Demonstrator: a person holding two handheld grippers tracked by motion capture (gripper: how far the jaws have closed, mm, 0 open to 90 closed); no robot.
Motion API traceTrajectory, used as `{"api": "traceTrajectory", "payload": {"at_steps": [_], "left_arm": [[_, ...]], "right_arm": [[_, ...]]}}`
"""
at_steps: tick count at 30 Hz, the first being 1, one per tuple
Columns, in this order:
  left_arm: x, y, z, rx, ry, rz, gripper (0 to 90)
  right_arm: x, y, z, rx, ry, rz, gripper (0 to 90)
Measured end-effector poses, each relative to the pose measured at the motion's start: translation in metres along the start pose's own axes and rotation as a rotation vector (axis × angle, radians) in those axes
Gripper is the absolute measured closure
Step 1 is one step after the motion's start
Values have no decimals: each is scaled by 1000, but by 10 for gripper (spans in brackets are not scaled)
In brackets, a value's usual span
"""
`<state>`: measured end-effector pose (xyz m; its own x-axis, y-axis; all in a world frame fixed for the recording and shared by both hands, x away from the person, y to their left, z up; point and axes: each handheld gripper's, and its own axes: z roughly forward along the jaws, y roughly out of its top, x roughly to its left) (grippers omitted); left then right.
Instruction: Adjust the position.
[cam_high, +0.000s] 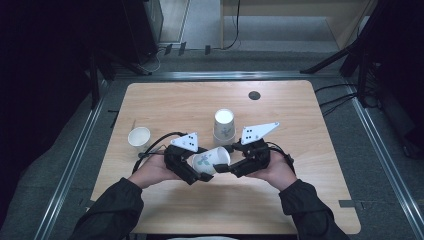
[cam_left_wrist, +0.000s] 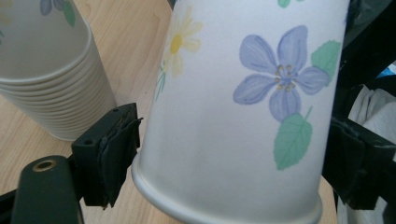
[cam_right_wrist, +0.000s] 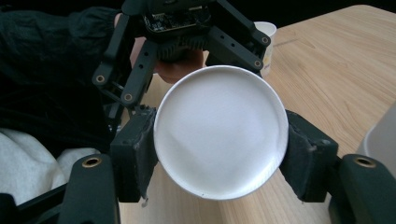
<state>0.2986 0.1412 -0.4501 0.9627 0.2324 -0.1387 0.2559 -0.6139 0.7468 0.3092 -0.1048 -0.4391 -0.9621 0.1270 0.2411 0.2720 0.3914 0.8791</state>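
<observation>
- The table (cam_high: 165, 102) carries the whole job: a stack (cam_high: 224, 125) of upturned flowered cups stands just behind the grippers, and a lone cup (cam_high: 139, 138) sits upright well to the left, apart from everything else. That reads like cups being peeled from the stack one at a time.
- The held cup (cam_high: 211, 161) hangs on its side above the table near the front edge, between the two hands, its base toward the right.
- The right gripper (cam_high: 231, 166) is clamped on that cup's base end; in its own view a pad (cam_right_wrist: 137, 151) presses on each side of the white disc (cam_right_wrist: 219, 130). Holding the narrow end probably steadies the cup for the other hand.
- The left gripper (cam_high: 195, 175) brackets the rim end. Its pad (cam_left_wrist: 114, 154) touches the rolled rim, while the far jaw stands just beside the wall; whether both sides truly squeeze, I cannot tell.
- The grip at both ends suggests a handover, or pulling nested cups apart.
</observation>
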Motion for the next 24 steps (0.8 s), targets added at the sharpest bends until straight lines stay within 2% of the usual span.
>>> {"api": "traceTrajectory", "payload": {"at_steps": [7, 20, 24], "left_arm": [[1, -3, -1, -19, 5, -19, 193], [1, -3, -3, -7, 8, -4, 237], [1, -3, -6, -12, 12, -11, 237]], "right_arm": [[-1, 0, -2, -8, -2, 6, 348], [-2, -1, -2, -4, 2, 5, 345], [-2, -2, 1, 12, -15, -11, 275]]}}
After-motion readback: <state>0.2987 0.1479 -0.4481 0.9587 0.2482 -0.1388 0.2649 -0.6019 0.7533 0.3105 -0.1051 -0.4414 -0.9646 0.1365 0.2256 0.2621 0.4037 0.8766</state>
